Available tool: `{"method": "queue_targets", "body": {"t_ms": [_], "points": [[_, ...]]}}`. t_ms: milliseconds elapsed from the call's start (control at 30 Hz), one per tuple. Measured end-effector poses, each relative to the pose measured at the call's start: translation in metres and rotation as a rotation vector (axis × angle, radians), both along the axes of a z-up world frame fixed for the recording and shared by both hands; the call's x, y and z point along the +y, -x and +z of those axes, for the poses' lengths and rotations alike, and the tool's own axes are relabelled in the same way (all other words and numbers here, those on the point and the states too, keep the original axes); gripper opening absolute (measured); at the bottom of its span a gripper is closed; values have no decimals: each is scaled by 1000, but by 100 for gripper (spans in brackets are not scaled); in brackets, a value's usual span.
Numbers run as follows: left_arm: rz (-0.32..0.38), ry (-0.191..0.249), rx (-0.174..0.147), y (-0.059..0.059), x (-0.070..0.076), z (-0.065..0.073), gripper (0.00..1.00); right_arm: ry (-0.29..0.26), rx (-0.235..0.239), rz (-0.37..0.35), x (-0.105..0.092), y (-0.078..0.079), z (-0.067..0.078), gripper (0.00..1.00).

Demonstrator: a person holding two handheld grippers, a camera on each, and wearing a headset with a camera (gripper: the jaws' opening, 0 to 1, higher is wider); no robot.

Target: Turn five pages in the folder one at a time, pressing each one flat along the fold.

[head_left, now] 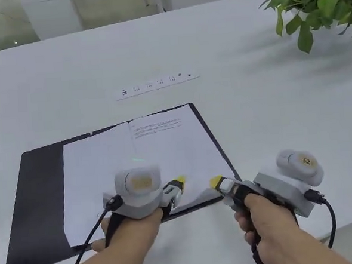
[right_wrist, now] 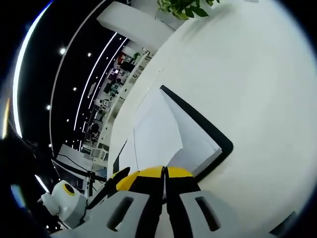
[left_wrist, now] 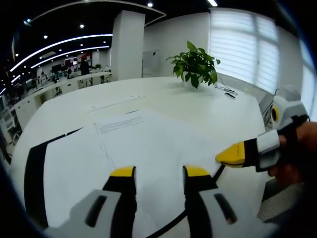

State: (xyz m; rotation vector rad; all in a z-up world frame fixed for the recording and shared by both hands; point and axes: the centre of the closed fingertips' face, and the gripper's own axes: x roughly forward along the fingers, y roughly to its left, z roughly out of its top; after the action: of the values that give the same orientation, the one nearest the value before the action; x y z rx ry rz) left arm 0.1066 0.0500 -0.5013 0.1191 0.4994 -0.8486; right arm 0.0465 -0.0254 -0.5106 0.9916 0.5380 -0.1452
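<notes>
Just ahead of the left tongs (left_wrist: 159, 172), parted and empty, lies the open black folder (head_left: 36, 194) of white pages (head_left: 165, 147); the right tongs (right_wrist: 164, 172) sit closed at its corner. A careless pinch could lift two sheets together.

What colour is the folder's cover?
Black. The folder cover shows best in the head view.

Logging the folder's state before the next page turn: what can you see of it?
The folder lies open and flat on the white table, near its front edge. Thin black cover, white sheets inside; the right one has printed lines at its top. The left gripper, jaws open, is over the near sheets; contact unclear.
</notes>
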Motion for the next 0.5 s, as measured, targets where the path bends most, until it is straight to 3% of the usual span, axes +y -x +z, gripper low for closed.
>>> {"method": "queue_targets", "body": {"t_ms": [200, 500], "points": [[37, 35, -30, 1, 37, 22, 38, 125, -65, 73, 14, -8, 26, 0], [102, 50, -54, 3, 95, 37, 38, 266, -139, 198, 50, -18, 55, 0]]}}
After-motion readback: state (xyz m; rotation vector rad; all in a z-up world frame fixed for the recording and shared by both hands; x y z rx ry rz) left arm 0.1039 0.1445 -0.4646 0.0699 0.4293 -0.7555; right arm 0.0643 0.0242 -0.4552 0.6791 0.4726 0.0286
